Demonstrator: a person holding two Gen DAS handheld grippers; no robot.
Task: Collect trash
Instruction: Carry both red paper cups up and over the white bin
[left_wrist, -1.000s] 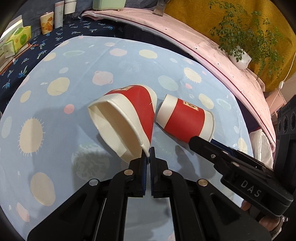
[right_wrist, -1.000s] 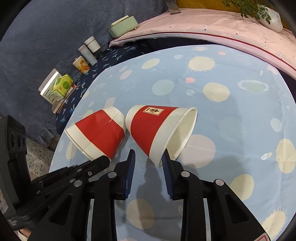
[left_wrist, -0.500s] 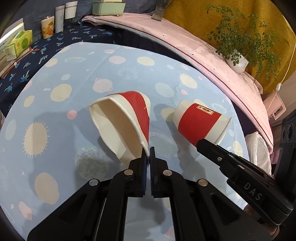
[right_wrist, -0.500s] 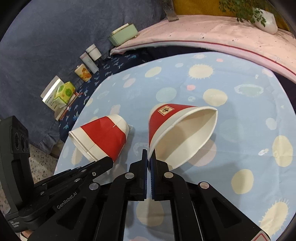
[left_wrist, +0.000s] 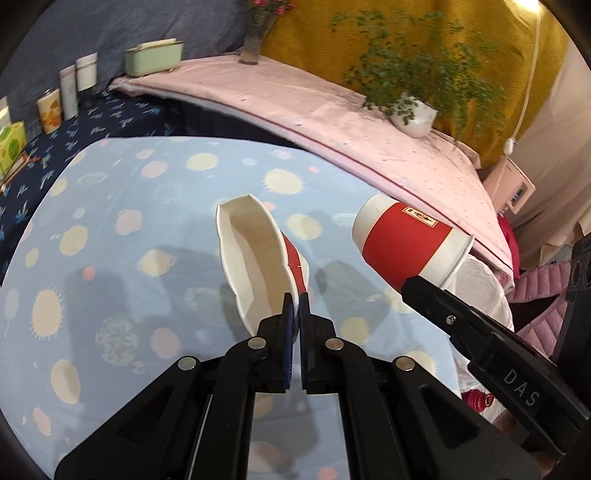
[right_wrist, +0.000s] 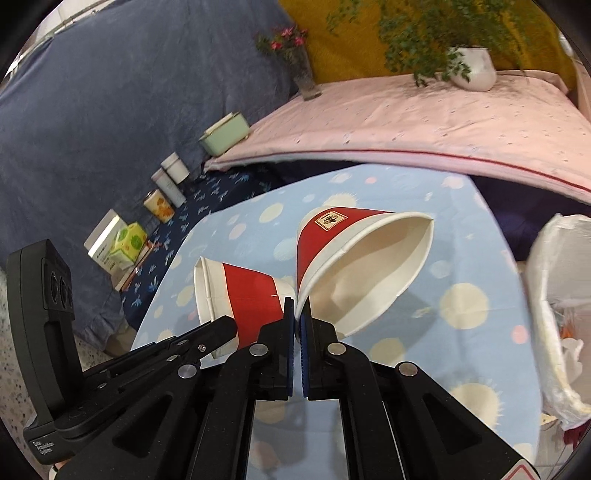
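Two red-and-white paper cups are held above the blue spotted tablecloth (left_wrist: 110, 229). My left gripper (left_wrist: 294, 301) is shut on the rim of a squashed cup (left_wrist: 255, 258), its mouth facing the camera. That cup also shows in the right wrist view (right_wrist: 240, 291). My right gripper (right_wrist: 298, 306) is shut on the rim of the other cup (right_wrist: 362, 266), which bears a small label. That cup shows at the right in the left wrist view (left_wrist: 406, 243), held by the right gripper's finger (left_wrist: 443, 314).
A white trash bag (right_wrist: 554, 295) stands open at the table's right edge. A pink-covered shelf (left_wrist: 332, 110) carries a potted plant (left_wrist: 413, 114) and a green box (left_wrist: 153, 57). Tins and cartons (right_wrist: 162, 199) line the dark blue cloth at the left.
My right gripper closed on its cup's rim. Both cups were lifted off the cloth and tilted, and both grippers rose and turned toward the right, bringing the trash bag into view.
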